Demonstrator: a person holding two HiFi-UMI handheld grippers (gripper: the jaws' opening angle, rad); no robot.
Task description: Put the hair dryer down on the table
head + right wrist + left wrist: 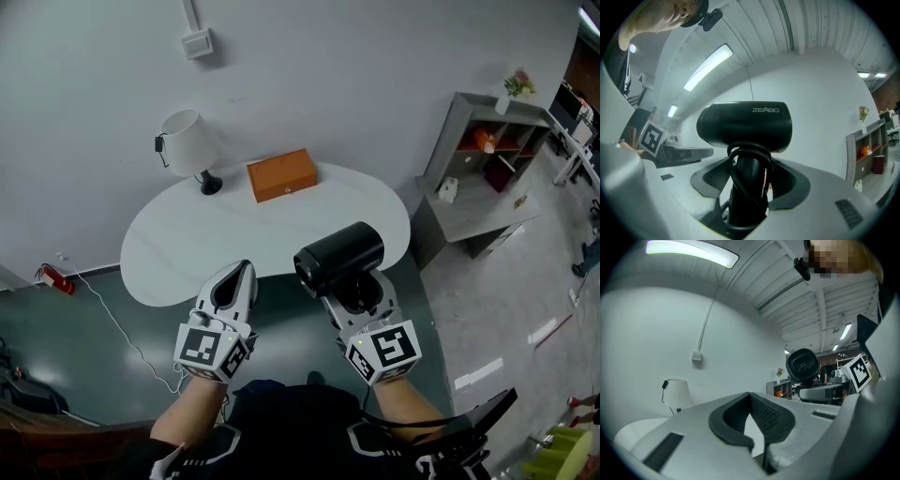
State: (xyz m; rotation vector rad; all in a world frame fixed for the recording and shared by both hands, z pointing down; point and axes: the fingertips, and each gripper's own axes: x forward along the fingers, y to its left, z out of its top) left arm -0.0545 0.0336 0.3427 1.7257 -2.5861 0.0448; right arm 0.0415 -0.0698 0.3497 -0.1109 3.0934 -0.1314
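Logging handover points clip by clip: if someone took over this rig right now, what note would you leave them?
Left gripper: shut, nothing in it, beside the right one.
Right gripper: shut on the handle of the black hair dryer, body upward, cord wound round the handle.
Table: white, ahead of both grippers. A lamp and an orange box stand at its far side, and the near part is bare.
Done: the dryer is in the grip and in the air, not on the table.
Left: bring it over the bare part, set it down, open the jaws.
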